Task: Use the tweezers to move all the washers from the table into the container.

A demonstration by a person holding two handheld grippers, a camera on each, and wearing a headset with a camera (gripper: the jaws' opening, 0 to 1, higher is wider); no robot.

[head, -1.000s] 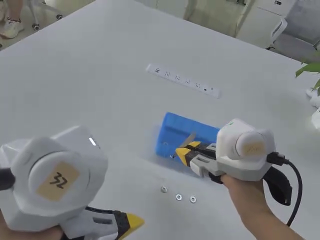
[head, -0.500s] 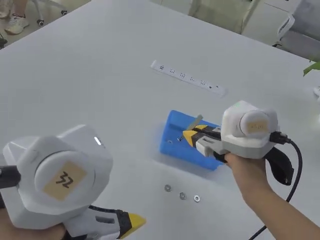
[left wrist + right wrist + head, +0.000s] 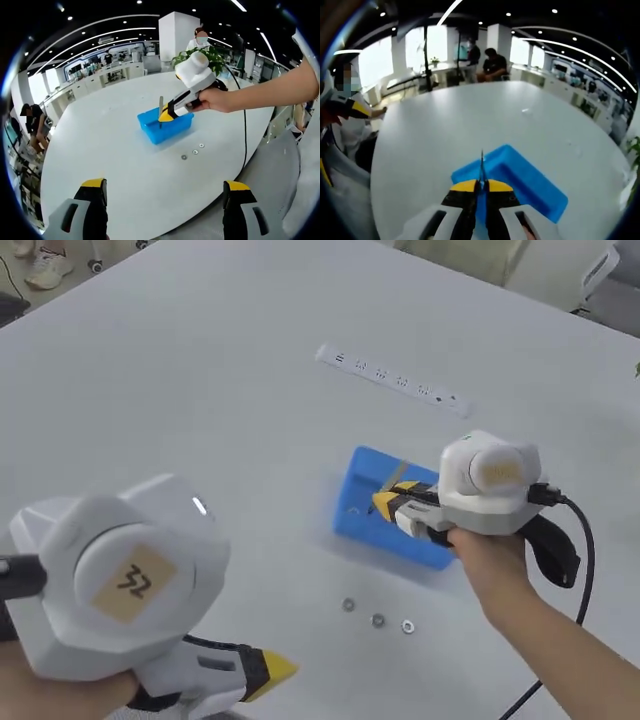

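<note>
Washers (image 3: 378,620), three in head view by blue container (image 3: 360,522), right tongs (image 3: 481,186) clamping tweezers (image 3: 482,167), apparently over it, left tongs (image 3: 164,184) wide.

A broad white counter (image 3: 180,370) carries a white power strip (image 3: 393,380). Beyond it, an open-plan office: a white pillar (image 3: 175,30), a leafy plant (image 3: 215,54), bright windows (image 3: 437,42) (two people (image 3: 492,62) near them), spotlights (image 3: 69,18) in a dark ceiling (image 3: 560,20).

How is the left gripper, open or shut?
Open: the left gripper has its yellow-tipped jaws standing wide apart, with nothing between them.
</note>
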